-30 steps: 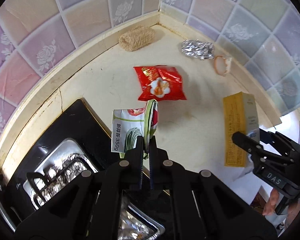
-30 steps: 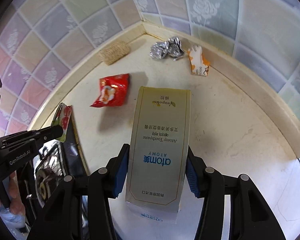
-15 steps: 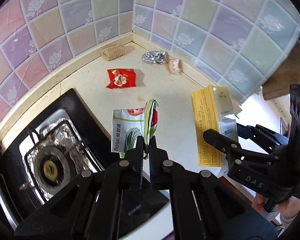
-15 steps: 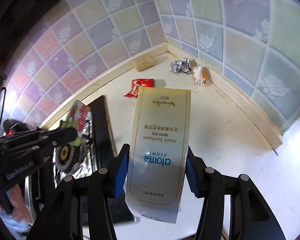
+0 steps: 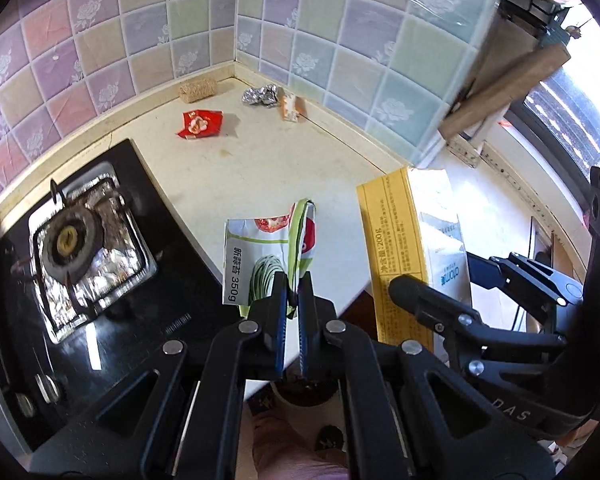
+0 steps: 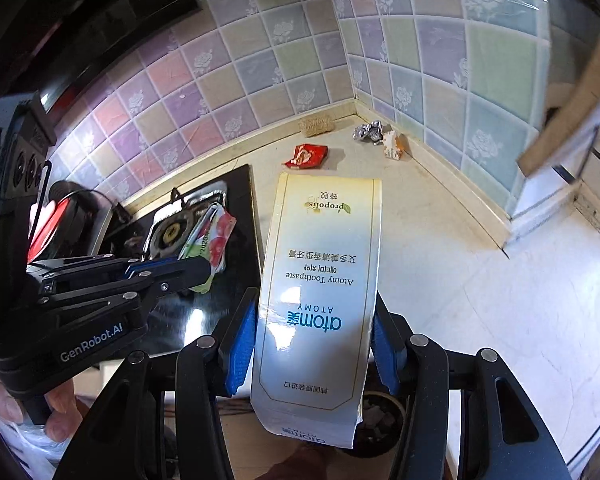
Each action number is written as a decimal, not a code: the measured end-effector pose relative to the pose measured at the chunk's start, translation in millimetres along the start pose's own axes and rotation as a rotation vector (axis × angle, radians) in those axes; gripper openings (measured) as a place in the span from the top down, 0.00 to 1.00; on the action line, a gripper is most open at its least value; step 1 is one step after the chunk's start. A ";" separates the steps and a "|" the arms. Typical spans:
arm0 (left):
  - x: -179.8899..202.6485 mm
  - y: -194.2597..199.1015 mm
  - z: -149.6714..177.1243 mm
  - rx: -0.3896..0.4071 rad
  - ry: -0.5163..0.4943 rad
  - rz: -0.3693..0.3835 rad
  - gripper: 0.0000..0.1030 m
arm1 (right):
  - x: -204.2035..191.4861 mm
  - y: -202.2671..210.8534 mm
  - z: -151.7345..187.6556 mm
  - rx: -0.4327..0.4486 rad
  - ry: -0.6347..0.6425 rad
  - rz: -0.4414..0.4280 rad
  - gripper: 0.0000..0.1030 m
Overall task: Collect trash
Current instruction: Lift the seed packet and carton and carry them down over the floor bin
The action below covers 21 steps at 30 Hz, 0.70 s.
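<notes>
My left gripper (image 5: 293, 284) is shut on a white and green food packet (image 5: 260, 258), held high above the counter edge; the packet also shows in the right wrist view (image 6: 210, 240). My right gripper (image 6: 314, 320) is shut on a yellow and white toothpaste box (image 6: 320, 280), also seen in the left wrist view (image 5: 412, 248). On the counter near the far corner lie a red snack packet (image 5: 199, 123), crumpled foil (image 5: 260, 95) and an orange and white wrapper (image 5: 290, 107).
A black gas stove (image 5: 76, 248) with a foil-lined burner is at the left. A tan scouring pad (image 5: 196, 91) lies against the tiled wall. A dark round bin (image 6: 380, 420) sits on the floor below the grippers. A wooden ledge (image 5: 504, 88) juts out at the right.
Both grippers have lifted and pulled back from the counter with the packet and the box. The far-corner trash looks smaller and the stove and floor have come into view.
</notes>
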<state>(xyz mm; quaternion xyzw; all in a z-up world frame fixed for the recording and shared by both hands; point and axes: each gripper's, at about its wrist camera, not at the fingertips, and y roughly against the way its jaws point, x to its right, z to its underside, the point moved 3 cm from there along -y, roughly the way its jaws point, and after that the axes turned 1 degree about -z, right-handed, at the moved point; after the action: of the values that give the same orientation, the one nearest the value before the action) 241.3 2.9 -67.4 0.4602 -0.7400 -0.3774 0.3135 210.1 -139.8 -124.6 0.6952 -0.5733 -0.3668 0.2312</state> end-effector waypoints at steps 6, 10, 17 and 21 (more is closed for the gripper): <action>30.7 3.8 57.5 -0.006 0.023 -0.007 0.97 | 13.2 28.1 63.6 -0.022 0.012 -0.015 0.51; 45.4 -4.6 94.0 -0.031 0.029 -0.007 0.97 | 25.1 29.3 105.7 -0.055 0.004 -0.016 0.51; 60.2 -45.2 151.7 -0.114 0.001 -0.009 0.97 | 49.3 -1.4 179.3 -0.149 -0.021 0.014 0.51; 65.1 -84.5 185.4 -0.180 -0.026 0.015 0.97 | 64.0 -33.2 222.5 -0.218 -0.033 0.049 0.51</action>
<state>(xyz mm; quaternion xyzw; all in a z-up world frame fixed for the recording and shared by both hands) 103.7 -31.4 -227.5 0.4195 -0.7106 -0.4460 0.3467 63.1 -171.8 -303.7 0.6456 -0.5505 -0.4328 0.3048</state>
